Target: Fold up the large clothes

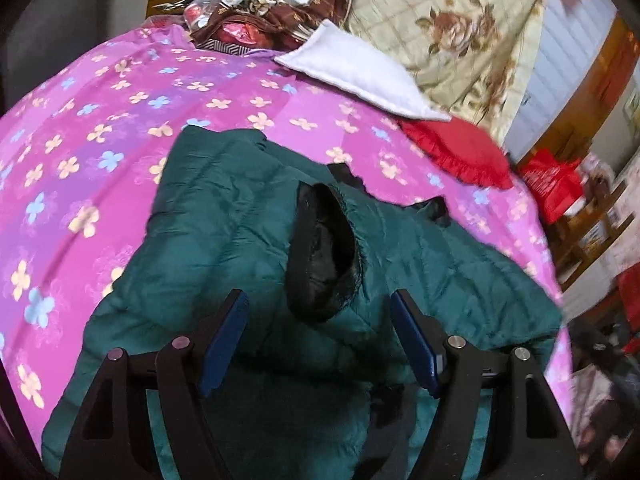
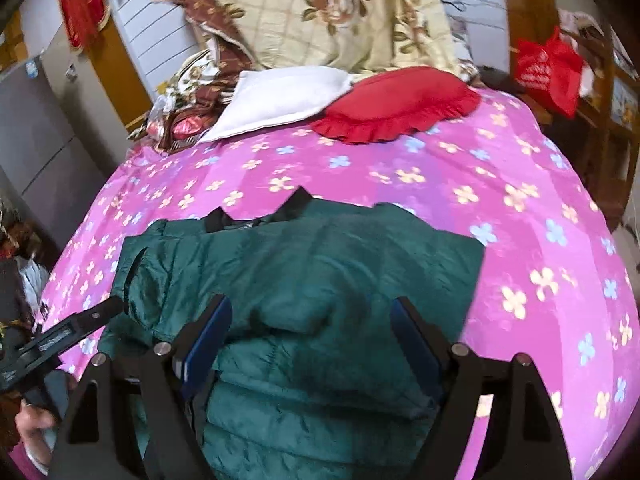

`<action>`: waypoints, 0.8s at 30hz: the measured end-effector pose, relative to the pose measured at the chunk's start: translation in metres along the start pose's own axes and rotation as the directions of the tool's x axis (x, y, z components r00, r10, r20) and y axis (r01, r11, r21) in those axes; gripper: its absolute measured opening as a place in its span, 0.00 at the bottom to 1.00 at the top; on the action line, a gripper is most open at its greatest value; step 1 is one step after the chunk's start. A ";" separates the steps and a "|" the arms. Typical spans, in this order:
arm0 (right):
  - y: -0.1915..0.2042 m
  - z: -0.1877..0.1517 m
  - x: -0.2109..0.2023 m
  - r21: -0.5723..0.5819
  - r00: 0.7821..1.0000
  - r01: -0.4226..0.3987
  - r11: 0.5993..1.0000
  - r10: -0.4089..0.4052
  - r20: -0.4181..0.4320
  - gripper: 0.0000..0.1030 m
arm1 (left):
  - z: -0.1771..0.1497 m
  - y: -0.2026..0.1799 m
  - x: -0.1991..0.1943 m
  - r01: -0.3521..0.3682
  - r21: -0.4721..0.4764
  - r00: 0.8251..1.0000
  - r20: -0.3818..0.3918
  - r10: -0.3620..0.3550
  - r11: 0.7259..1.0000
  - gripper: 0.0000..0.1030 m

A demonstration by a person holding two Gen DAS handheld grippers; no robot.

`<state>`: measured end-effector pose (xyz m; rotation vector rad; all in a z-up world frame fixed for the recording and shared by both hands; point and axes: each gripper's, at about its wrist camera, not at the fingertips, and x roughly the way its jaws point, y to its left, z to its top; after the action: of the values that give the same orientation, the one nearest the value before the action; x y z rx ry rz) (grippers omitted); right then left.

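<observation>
A dark green quilted jacket lies partly folded on the pink flowered bedspread. Its black-lined sleeve cuff lies on top, just beyond my left gripper, which is open and empty above the jacket. In the right wrist view the jacket lies spread across the bedspread, with black collar tabs at its far edge. My right gripper is open and empty over the jacket's near part. The left gripper shows at the left edge of the right wrist view.
A white pillow, a red frilled cushion and a floral quilt lie at the head of the bed. A brown patterned bundle sits at the far corner. A red bag hangs by wooden furniture at the right.
</observation>
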<state>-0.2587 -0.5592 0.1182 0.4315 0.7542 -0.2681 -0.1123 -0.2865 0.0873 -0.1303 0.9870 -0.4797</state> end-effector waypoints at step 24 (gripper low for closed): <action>0.001 -0.018 0.070 -0.050 0.995 0.075 0.996 -0.078 -0.055 0.82 | 0.006 0.050 -0.015 -0.164 0.094 0.982 0.111 0.153 0.982 0.00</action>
<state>-0.2197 -0.5554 0.0569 0.3666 0.8323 -0.3102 -0.0976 -0.2355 0.0866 0.0165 0.8618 -0.3730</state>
